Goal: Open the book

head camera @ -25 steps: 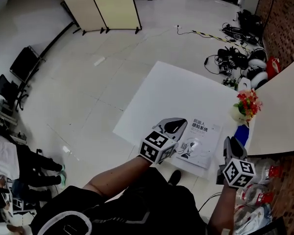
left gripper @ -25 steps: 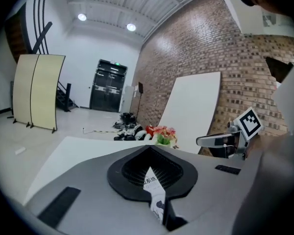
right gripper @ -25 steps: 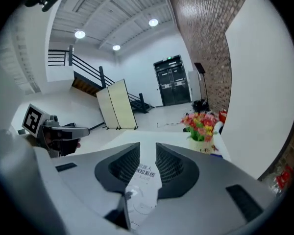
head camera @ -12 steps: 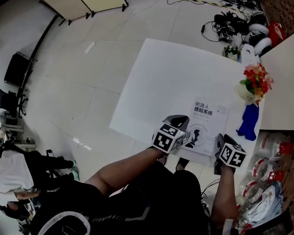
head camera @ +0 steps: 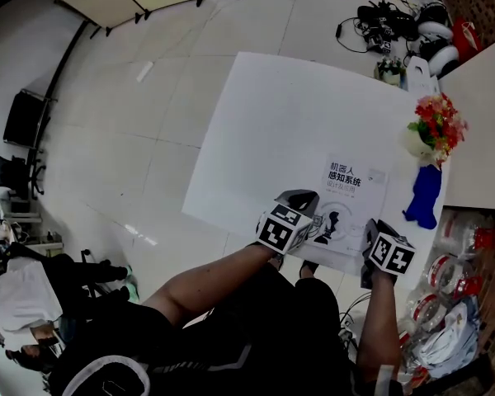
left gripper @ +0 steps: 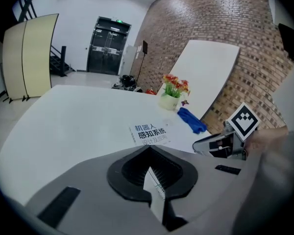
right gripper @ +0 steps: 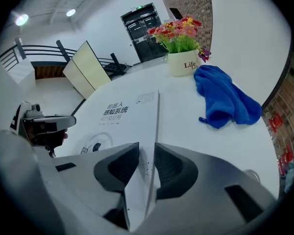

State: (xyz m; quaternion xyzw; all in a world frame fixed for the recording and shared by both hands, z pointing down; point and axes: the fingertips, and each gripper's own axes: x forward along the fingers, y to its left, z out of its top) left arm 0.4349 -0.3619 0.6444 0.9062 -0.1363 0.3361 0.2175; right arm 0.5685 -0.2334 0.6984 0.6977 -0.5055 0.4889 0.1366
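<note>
A white book [head camera: 352, 198] with dark printed characters lies closed near the front right of the white table [head camera: 272, 130]. My left gripper [head camera: 300, 200] is at the book's near left corner. In the left gripper view, the left gripper [left gripper: 150, 151] is shut with a thin white edge of the book [left gripper: 149, 133] between its jaws. My right gripper [head camera: 370, 234] is at the book's near right corner. In the right gripper view, its jaws [right gripper: 147, 151] stand close together astride the right edge of the book [right gripper: 118, 112].
A blue cloth [head camera: 423, 196] lies just right of the book, and beyond it stands a white pot of red and yellow flowers [head camera: 433, 126]. A white board [head camera: 478, 122] leans at the right. Cables and gear [head camera: 396, 23] lie on the floor beyond the table.
Both grippers have closed in on the book's near edge: the right one moved left to its corner, and the left one shifted slightly right. The head view tilted further over the table.
</note>
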